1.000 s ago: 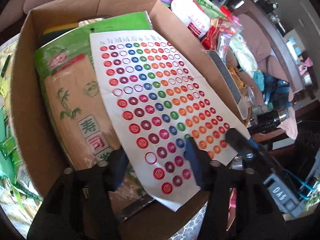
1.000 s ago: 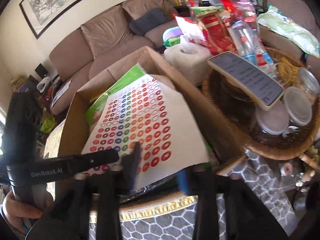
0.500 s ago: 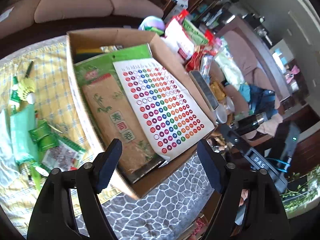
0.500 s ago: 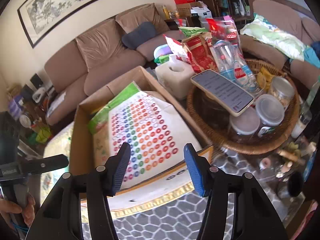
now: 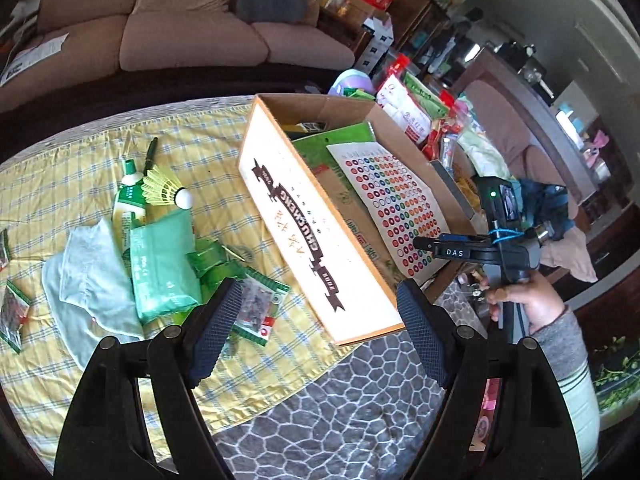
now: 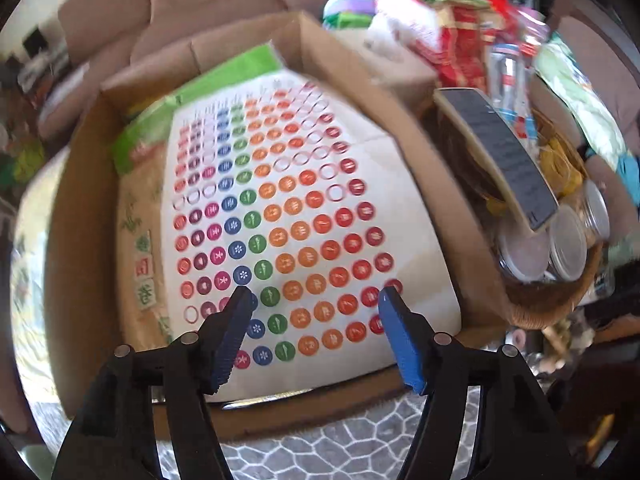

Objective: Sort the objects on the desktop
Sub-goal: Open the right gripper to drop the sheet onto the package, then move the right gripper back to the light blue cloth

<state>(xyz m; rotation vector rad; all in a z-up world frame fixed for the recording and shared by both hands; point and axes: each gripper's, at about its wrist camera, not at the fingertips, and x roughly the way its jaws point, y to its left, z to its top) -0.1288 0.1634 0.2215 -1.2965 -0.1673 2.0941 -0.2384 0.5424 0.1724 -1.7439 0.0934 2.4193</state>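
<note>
A cardboard box [image 5: 320,236] stands on the table and holds a sheet of coloured round stickers [image 5: 396,208] lying on a green and brown packet [image 5: 340,148]. The sticker sheet [image 6: 296,240] fills the right wrist view, inside the box [image 6: 80,264]. My left gripper [image 5: 316,332] is open and empty, pulled back above the table's near edge. My right gripper [image 6: 316,336] is open and empty, just above the near end of the sticker sheet. On the yellow cloth left of the box lie a green pouch [image 5: 160,264], a yellow shuttlecock [image 5: 164,190], a tube [image 5: 128,196] and a pen [image 5: 149,156].
A pale blue cloth [image 5: 84,292] and small green sachets [image 5: 212,260] lie on the yellow checked tablecloth [image 5: 60,184]. A wicker basket [image 6: 552,300] with jars and a phone [image 6: 500,152] stands right of the box. Snack bags [image 5: 416,116] sit behind it. A sofa [image 5: 180,24] is beyond.
My left gripper has opened, let go of the sticker sheet and pulled far back and up. My right gripper has opened, then moved forward low over the sheet in the box.
</note>
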